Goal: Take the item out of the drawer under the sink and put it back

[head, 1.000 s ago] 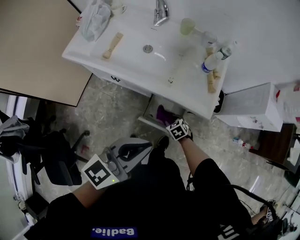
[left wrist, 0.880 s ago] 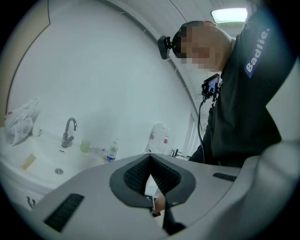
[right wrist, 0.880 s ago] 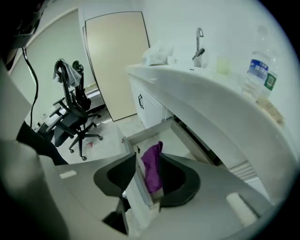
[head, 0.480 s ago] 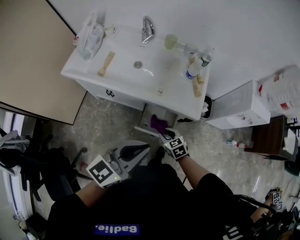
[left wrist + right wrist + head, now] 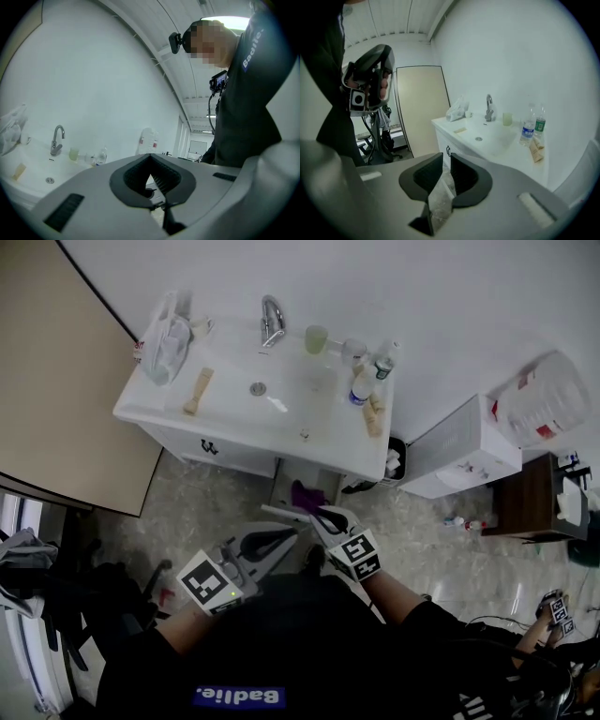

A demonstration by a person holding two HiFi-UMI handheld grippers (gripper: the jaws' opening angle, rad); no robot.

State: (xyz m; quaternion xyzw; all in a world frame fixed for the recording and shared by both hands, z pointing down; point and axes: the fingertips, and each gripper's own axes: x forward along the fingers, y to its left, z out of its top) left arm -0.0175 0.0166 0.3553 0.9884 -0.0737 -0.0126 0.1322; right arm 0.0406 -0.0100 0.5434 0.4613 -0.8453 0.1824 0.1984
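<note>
One sink, one faucet, one green cup, two bottles, one drawer, one purple item.

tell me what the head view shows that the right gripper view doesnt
Only the head view: the purple item lying in the open drawer under the sink, with the right gripper just in front of it.

Only the right gripper view: the narrow gap between its closing jaws, with nothing in it, only floor seen through.

Both: the sink top with its faucet, green cup, water bottle and plastic bag, and the left gripper.
</note>
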